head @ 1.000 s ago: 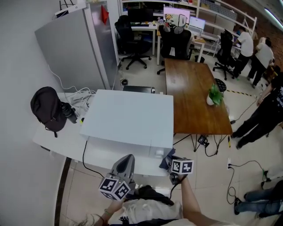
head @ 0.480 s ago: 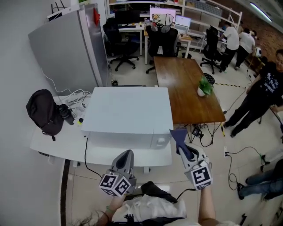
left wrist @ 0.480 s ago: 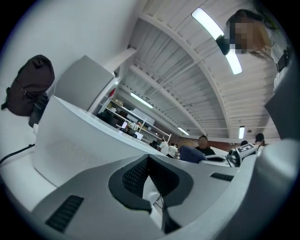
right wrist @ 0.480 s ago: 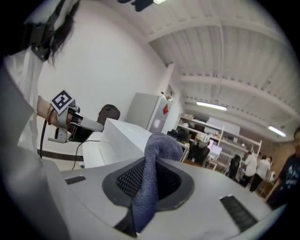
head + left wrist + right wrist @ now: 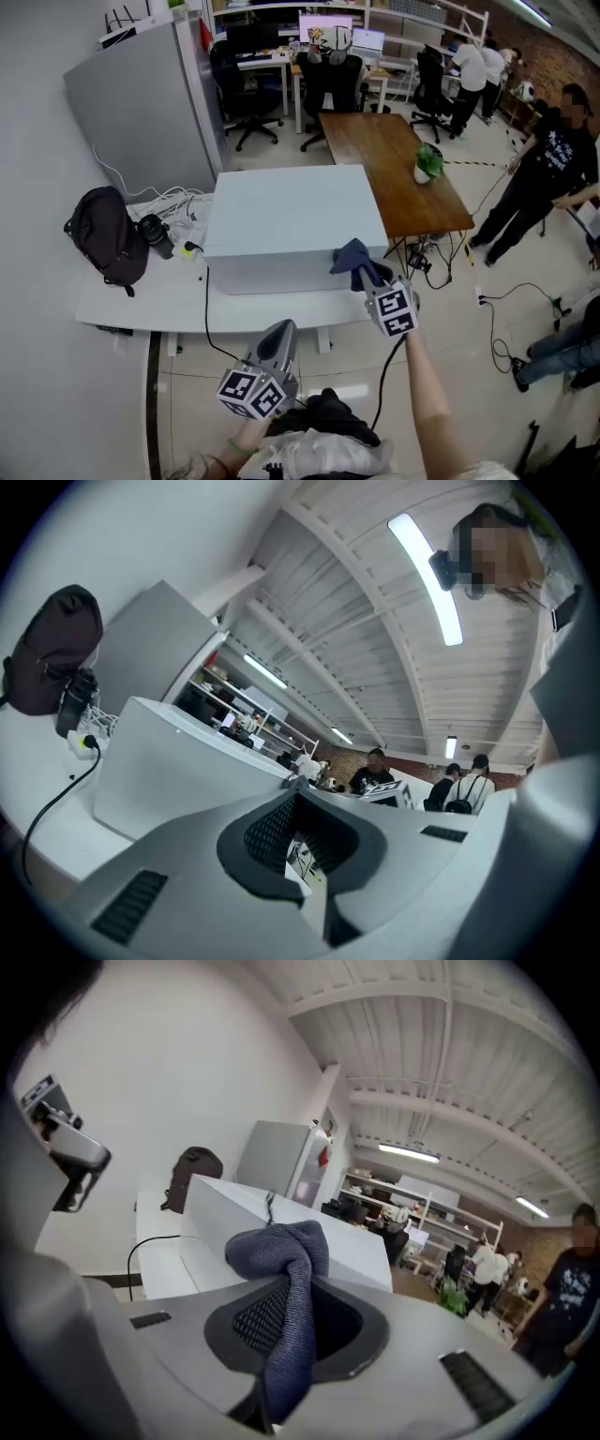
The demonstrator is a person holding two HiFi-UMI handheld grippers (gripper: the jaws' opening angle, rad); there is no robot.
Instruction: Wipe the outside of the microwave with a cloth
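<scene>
1. White desk along the wall carries the microwave, its long axis running left to right and its front face toward us.
2. Our right gripper pinches the dark blue cloth. The cloth's bunched end points at the microwave's front right corner, though we cannot tell whether it touches.
3. Our left gripper hangs lower, in front of the desk edge, jaws pressed together on nothing.

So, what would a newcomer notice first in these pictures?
The large white microwave stands on the white table, in the middle of the head view. By its front right corner, the right gripper has a dark blue cloth pinched in its jaws. The left gripper hangs lower, in front of the table, jaws together and empty.
</scene>
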